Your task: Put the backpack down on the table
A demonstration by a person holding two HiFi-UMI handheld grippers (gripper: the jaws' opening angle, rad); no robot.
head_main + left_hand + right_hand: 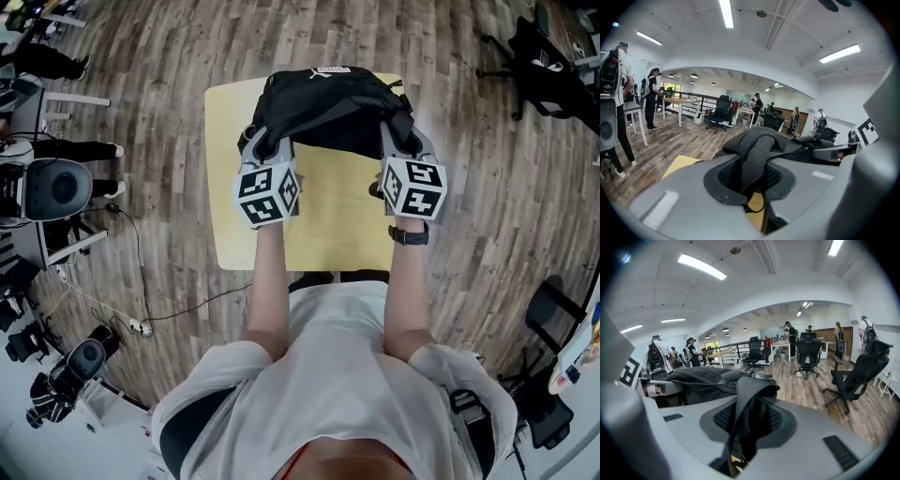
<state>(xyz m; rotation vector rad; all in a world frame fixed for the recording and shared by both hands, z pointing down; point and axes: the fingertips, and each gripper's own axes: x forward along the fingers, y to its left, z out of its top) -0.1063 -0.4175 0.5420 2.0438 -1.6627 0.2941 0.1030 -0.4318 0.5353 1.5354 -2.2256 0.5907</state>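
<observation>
The left gripper [259, 142] has its jaws nearly together, pinching a fold of the dark grey left strap [753, 157]. The strap runs up out of the padded jaws and over to the bag just ahead of them. Gripping there, I'd say, is meant to carry that side of the load while the bottom is brought to the tabletop.

Between the two grippers, just beyond their tips, is the black backpack [324, 105], over the far half of the pale yellow table [337, 230]. From where I stand I can't tell whether its base touches the top or hangs just clear. It looks soft and half-empty, slumped wide and low, with a small white label at its far edge.

The right gripper [399, 139] mirrors the left one. Its jaws stand a little wider, clamped on the right strap [746, 397], a ribbed webbing band draped over its pads. Two matched grips should hold the bag level, so it shouldn't tip.
</observation>
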